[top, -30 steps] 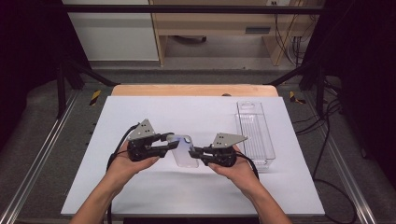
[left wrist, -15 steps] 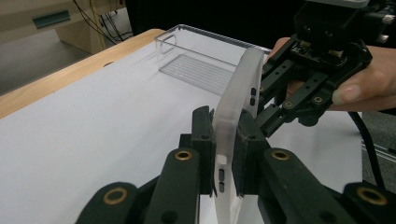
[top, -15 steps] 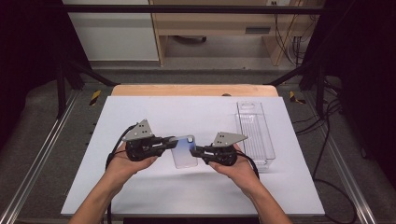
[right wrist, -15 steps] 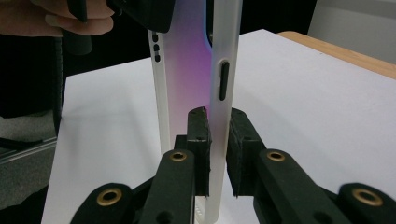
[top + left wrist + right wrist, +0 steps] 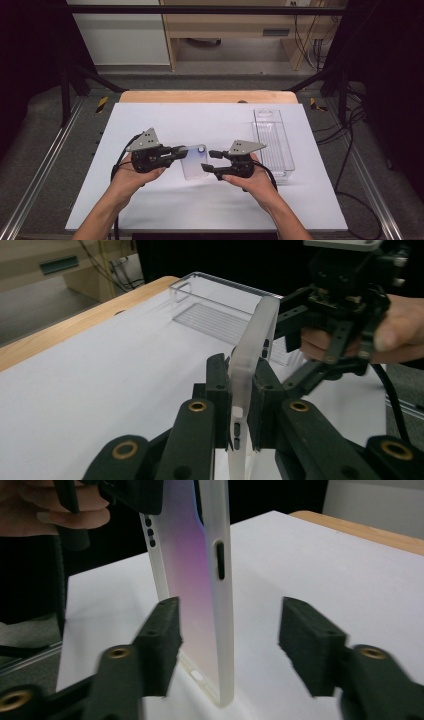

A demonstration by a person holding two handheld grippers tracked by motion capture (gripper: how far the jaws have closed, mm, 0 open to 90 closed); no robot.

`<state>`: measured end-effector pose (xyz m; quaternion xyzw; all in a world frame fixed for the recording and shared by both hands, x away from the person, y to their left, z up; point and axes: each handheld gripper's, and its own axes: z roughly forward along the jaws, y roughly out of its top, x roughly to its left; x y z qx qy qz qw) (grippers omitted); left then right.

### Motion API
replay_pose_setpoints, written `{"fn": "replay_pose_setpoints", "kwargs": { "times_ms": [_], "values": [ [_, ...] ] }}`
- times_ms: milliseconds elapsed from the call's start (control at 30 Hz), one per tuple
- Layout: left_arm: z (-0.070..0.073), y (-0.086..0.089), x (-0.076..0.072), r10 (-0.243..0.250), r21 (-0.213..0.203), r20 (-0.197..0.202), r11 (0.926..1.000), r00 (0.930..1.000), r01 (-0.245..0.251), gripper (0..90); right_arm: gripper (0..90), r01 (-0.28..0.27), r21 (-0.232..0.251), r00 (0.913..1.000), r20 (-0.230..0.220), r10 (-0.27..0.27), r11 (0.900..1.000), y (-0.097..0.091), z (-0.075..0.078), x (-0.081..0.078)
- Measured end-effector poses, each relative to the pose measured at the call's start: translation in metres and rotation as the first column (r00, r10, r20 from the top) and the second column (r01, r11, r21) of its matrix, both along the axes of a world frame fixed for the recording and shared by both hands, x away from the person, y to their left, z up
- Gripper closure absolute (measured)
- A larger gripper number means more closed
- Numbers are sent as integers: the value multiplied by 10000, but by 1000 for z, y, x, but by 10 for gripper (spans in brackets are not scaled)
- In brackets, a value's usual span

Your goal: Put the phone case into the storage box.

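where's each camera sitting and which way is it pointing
High view: above the person's side of the table, looking forward and down; both forearms, left gripper, right gripper.
Left gripper view: rides the left gripper, looks along its jaws shut on the phone case; the right hand beyond.
Right gripper view: rides the right gripper, jaws just opened, either side of the case.
Shared: all show the case; high and left also show the clear tray.

Even overhead light falls bright on the white tabletop while the surroundings sink into dark, shadows stay faint, and the right gripper view's near jaws blur.
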<state>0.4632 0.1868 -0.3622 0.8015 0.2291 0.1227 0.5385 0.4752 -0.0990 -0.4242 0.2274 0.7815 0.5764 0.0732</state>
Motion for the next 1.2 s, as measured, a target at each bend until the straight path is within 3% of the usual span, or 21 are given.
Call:
{"fn": "replay_pose_setpoints", "kwargs": {
  "times_ms": [167, 333, 633, 767, 867, 1000, 1200],
  "values": [
    [1, 2, 2, 762, -171, 41, 9969, 9971, -762, 814, 227, 762, -248, 9969, 218, -757, 9968, -1, 5, -6],
    [1, 0, 2, 1738, -160, 14, 9847, 9848, -1738, 814, 110, 1583, -491, 9872, 298, -1569, 9862, 5, 9, -12],
    [0, -4, -1, 2588, -633, -110, 9638, 9659, -2590, 814, 64, 2239, -275, 9735, 551, -2222, 9742, 23, 8, -26],
    [-4, -6, -2, 2960, -904, -366, 9502, 9545, -2982, 814, 47, 2738, -122, 9601, 631, -2725, 9617, 32, 7, -26],
    [-6, -8, -2, 3180, -1089, -580, 9402, 9463, -3226, 814, 44, 3096, -82, 9466, 968, -3074, 9508, 41, 6, -28],
    [-8, -12, -5, 3278, -1186, -756, 9347, 9417, -3349, 814, 38, 3448, 157, 9314, 1184, -3442, 9385, 53, 4, -27],
    [-9, -20, -11, 3439, -1223, -787, 9282, 9357, -3515, 814, 35, 3645, 256, 9232, 1212, -3648, 9309, 65, 3, -22]
  ]
}}
